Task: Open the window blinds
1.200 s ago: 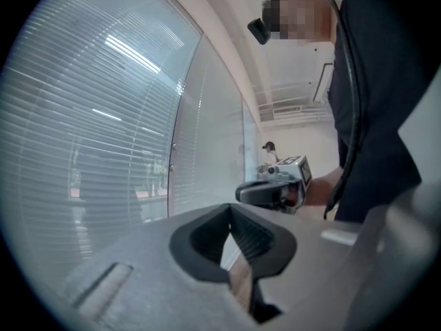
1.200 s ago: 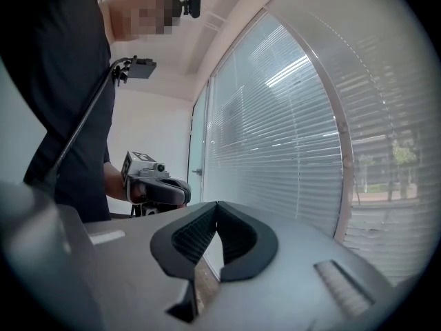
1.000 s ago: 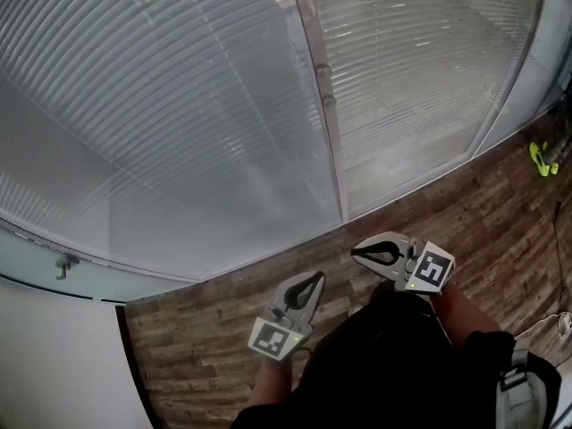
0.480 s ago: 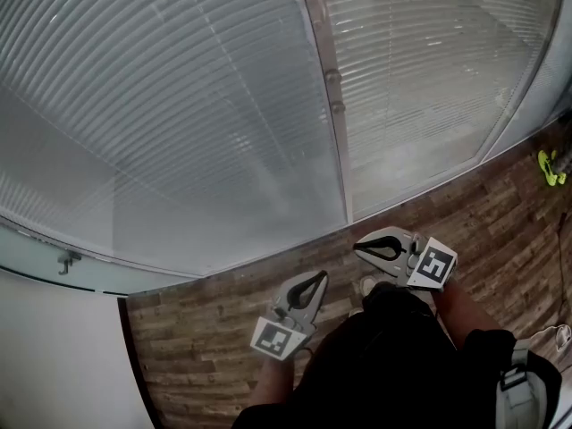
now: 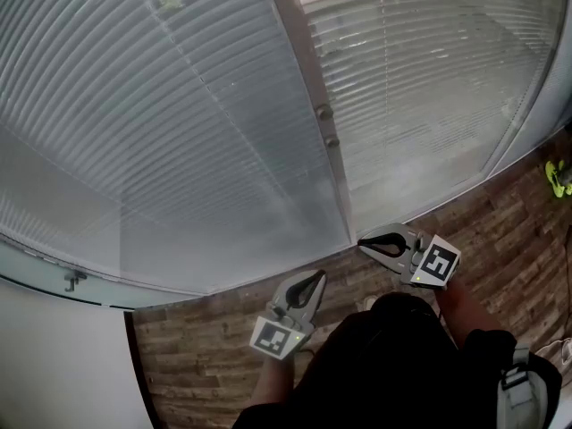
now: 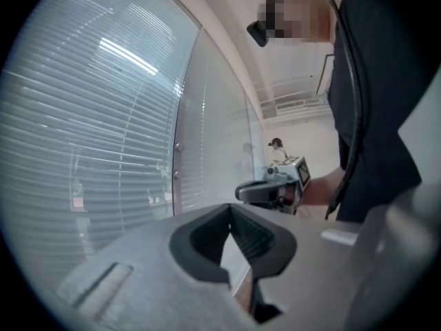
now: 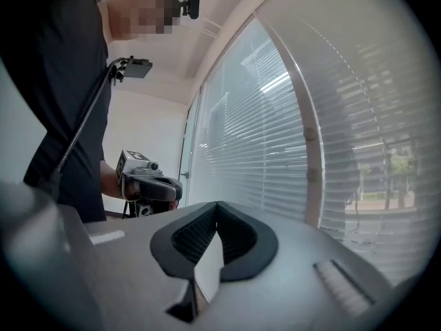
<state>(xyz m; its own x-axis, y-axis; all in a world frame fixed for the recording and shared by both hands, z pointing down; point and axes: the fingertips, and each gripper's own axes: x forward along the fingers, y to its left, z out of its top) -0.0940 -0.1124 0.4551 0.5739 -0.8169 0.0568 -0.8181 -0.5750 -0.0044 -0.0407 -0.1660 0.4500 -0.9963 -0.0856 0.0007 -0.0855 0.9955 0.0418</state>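
Closing on the window (image 5: pixel 332 164) since earlier; I am carrying left gripper (image 5: pixel 318 277) and right gripper (image 5: pixel 361 241) pinched shut, empty, lower centre. Blinds (image 5: pixel 179 132) lowered, untouched; opening entirely outstanding.

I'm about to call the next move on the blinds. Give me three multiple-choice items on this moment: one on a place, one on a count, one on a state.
1. Where is the yellow-green object?
A. On the wood floor, at the head view's right edge
B. On a windowsill
C. Clamped between jaws

2. How many small fittings sit on the frame post between the blinds?
A. None
B. Two
C. Five

3. How do the left hand-held gripper and the right hand-held gripper stand?
A. Both wide open
B. Both shut and empty
C. The right one shut on a cord

Answers:
1 A: it lies on the wood floor near the foot of the window.
2 B: two show, one above the other.
3 B: in each gripper view the pad tips meet with nothing between them.
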